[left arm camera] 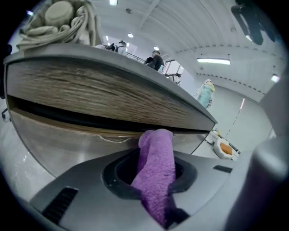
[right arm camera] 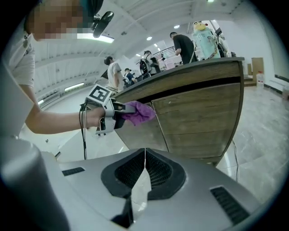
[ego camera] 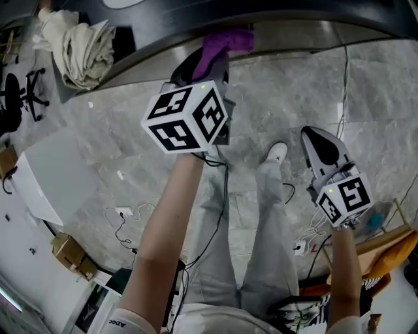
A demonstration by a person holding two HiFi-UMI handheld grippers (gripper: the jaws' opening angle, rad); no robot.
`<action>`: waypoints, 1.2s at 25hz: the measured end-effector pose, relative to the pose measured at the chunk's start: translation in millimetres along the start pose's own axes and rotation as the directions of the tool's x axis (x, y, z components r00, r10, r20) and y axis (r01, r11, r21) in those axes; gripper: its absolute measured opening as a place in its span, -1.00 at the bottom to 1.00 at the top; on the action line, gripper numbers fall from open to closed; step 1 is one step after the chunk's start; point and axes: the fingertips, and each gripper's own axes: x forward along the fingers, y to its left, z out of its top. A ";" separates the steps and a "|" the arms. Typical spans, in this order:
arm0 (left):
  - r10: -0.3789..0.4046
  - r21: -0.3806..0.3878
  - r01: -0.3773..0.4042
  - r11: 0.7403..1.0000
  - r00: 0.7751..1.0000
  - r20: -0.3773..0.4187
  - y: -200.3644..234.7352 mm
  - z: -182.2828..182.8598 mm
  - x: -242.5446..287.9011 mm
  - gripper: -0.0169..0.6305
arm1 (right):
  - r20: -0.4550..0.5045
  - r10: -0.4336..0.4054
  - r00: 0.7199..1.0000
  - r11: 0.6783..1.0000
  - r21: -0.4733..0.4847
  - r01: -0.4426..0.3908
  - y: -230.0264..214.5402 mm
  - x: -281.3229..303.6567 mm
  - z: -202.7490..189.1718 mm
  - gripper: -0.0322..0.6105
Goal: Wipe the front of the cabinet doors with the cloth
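Head view: the left tongs (ego camera: 212,62) reached out to the cabinet (ego camera: 307,29) with the purple cloth (ego camera: 228,40) at their tip. The right tongs (ego camera: 320,140) hung apart from it over the floor (ego camera: 366,98).

Left gripper view: the left tongs were clamped on the cloth, whose end touched the door (left arm camera: 67,140) just below a dark gap.

Right gripper view: the right tongs were closed together on nothing and pointed toward the cabinet.

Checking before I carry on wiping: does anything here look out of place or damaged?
Nothing looks damaged or spilled. Only a crumpled beige fabric heap sits on the cabinet top, and loose cables trail across the floor.
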 end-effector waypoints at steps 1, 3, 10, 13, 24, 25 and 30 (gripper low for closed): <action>-0.007 -0.008 0.007 1.000 1.000 -0.005 7.7 -1.2 -0.5 -0.67 | 0.008 0.005 1.000 1.000 0.021 -0.005 8.8 9.9 0.5 -0.81; -0.017 0.009 0.017 1.000 1.000 -0.014 25.5 -1.4 -5.2 -0.67 | 0.021 0.028 0.999 0.998 0.058 -0.029 31.5 31.7 1.8 -0.81; 0.000 0.054 0.001 0.999 1.000 -0.017 103.7 0.6 -45.4 -0.67 | -0.022 0.112 0.993 0.994 0.013 -0.112 115.6 91.4 6.3 -0.81; 0.041 0.022 -0.040 0.999 0.999 -0.022 143.4 -3.3 -69.1 -0.67 | -0.044 0.127 0.991 0.992 0.014 -0.127 140.4 106.7 7.3 -0.81; 0.138 -0.014 -0.139 0.990 0.990 -0.028 245.8 -0.1 -119.9 -0.67 | -0.105 0.171 0.980 0.983 -0.048 -0.177 189.0 160.3 27.7 -0.81; 0.146 -0.016 -0.146 0.989 0.989 -0.029 251.3 -1.2 -121.6 -0.67 | -0.102 0.175 0.979 0.982 -0.051 -0.181 191.9 163.9 29.8 -0.81; 0.217 -0.040 -0.217 0.975 0.976 -0.020 273.7 -10.1 -142.1 -0.67 | -0.050 0.197 0.979 0.978 -0.062 -0.200 205.0 165.9 38.4 -0.81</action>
